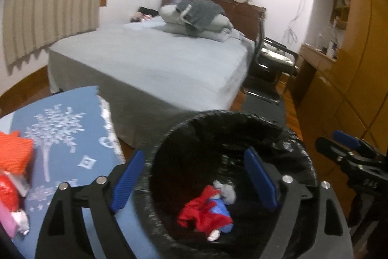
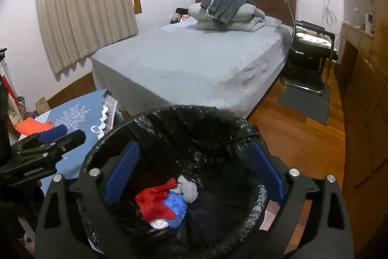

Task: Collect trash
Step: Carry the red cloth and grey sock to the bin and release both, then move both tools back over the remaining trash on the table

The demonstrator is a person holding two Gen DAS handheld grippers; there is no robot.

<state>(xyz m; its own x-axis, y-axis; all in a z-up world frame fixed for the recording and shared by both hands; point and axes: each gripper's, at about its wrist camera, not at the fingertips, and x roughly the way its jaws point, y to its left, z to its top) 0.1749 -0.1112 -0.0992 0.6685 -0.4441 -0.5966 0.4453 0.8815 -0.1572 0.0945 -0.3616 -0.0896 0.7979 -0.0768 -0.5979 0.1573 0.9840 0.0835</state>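
Black-lined bin [image 2: 169, 128]: holds crumpled red, blue and grey trash [image 2: 165, 203].
Left gripper [image 1: 194, 183]: spread wide, empty.
Right gripper [image 2: 194, 176]: spread wide, empty.

The blue-clothed table [image 1: 72, 137] carries orange paper [image 1: 14, 152] and, seemingly, red and pink wrappers [image 1: 9, 200].

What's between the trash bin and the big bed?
Mostly bare wooden floor separates the trash bin from the bed, seen best in the right wrist view. The blue-clothed table stands off to the side.
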